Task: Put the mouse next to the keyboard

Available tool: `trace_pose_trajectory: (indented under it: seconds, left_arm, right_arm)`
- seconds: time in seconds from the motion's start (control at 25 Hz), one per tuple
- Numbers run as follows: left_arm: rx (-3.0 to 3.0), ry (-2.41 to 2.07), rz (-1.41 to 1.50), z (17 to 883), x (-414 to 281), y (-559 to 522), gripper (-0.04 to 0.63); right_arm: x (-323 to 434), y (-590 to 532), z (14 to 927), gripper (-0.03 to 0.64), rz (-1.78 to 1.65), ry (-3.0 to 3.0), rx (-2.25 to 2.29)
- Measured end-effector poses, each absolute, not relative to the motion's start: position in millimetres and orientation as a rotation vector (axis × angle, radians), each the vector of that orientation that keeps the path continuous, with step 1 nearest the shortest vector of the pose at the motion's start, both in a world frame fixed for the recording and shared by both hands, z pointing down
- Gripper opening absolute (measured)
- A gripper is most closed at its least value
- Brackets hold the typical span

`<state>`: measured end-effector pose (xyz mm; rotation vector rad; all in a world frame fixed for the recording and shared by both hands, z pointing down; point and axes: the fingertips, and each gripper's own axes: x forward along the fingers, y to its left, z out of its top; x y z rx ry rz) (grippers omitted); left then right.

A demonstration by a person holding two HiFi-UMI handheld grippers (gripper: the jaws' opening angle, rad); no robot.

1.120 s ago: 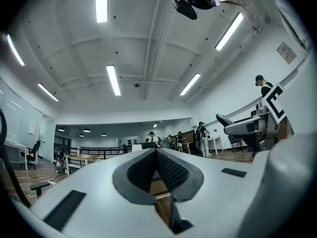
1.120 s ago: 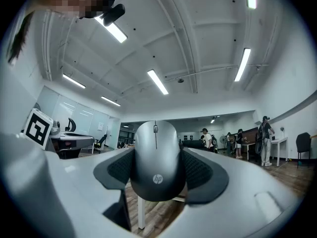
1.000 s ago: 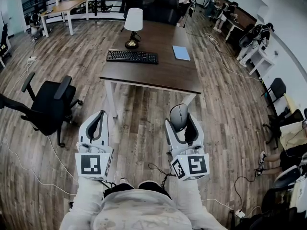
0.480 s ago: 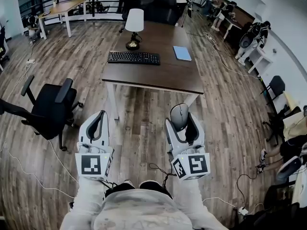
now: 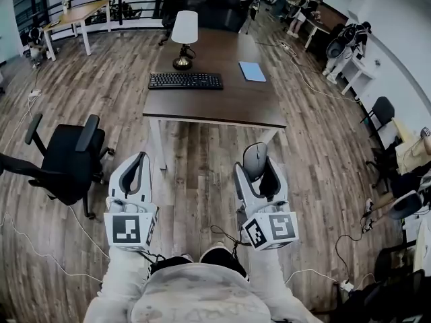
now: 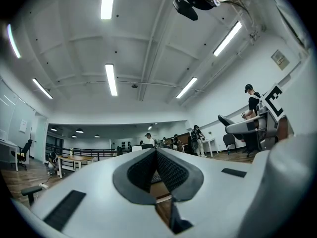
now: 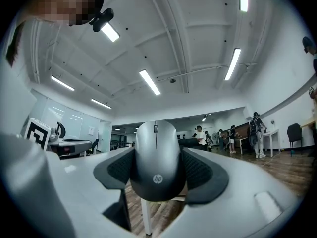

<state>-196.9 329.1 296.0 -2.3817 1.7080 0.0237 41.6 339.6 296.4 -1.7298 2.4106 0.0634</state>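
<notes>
Grey mouse point(image 7: 156, 157), black keyboard point(image 5: 185, 81), dark-brown table point(image 5: 222, 103).

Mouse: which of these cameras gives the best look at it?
The right gripper view: the mouse fills the centre, clamped between the right gripper's jaws, wheel and logo plain. The head view shows it small, from above, at that gripper's tip. The left gripper view does not show it.

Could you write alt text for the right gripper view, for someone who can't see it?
A grey mouse sits clamped between the right gripper's two padded fingers, seen close up. Behind it, a large room with ceiling strip lights.
</notes>
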Motion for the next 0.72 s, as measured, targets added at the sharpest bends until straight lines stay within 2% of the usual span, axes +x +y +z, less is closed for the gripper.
trace_pose_trajectory:
  seconds: [0.36, 0.72]
  left_arm:
    - [-2.38, 1.712, 0.017, 300, -192, 286, 0.005]
    - [-2.339, 1.745, 0.052, 295, -167, 207, 0.005]
  right_arm:
    - [51, 297, 304, 0.311, 0.098, 2.433, -1.793]
    - [75, 209, 302, 0.311, 0.097, 2.474, -1.733]
